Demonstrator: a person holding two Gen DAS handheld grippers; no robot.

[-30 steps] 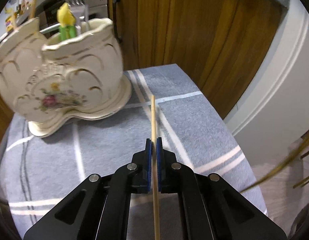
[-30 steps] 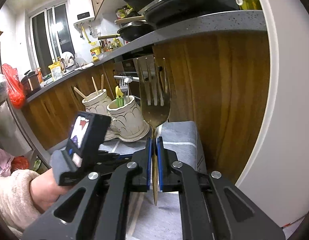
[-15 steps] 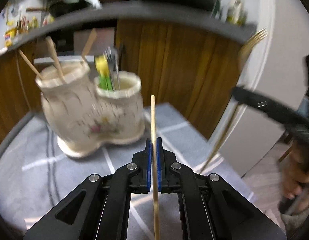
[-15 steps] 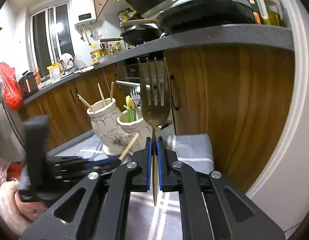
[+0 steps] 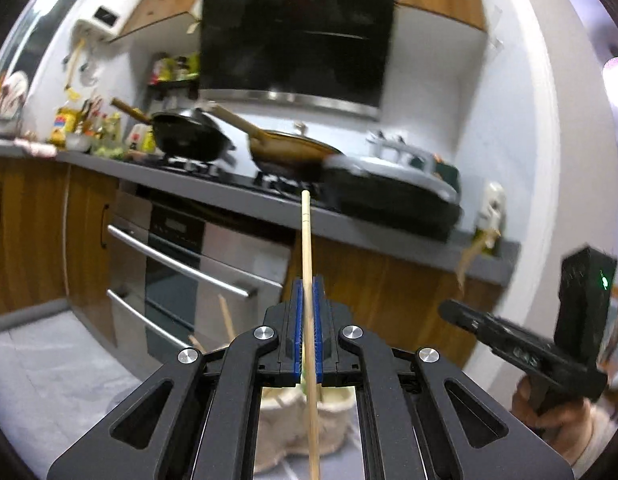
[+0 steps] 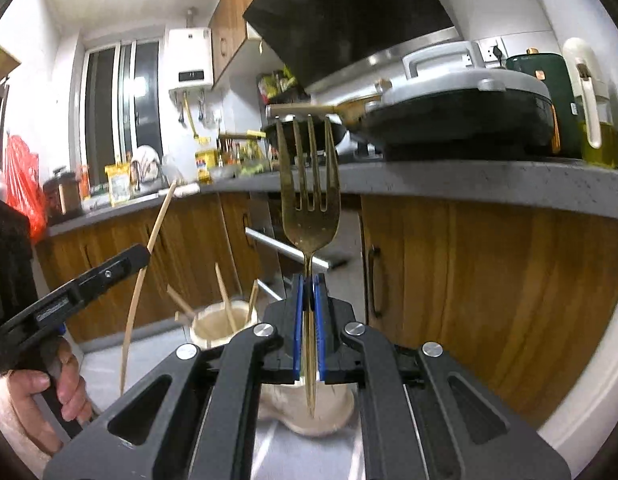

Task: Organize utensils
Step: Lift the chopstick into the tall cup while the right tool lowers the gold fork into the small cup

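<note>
Got my left gripper (image 5: 307, 316) clamped on a chopstick (image 5: 307, 248) and the right gripper (image 6: 309, 316) on a gold fork (image 6: 309, 196), both raised above the ceramic holder (image 6: 219, 326) so I can drop them in from the top.

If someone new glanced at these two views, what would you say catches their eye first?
Probably the gold fork, standing tines-up in the shut right claw against the kitchen counter. Next, the wooden chopstick clamped upright in the left claw, in front of the stove. Below both claws sits a cream holder with chopsticks poking out.
</note>
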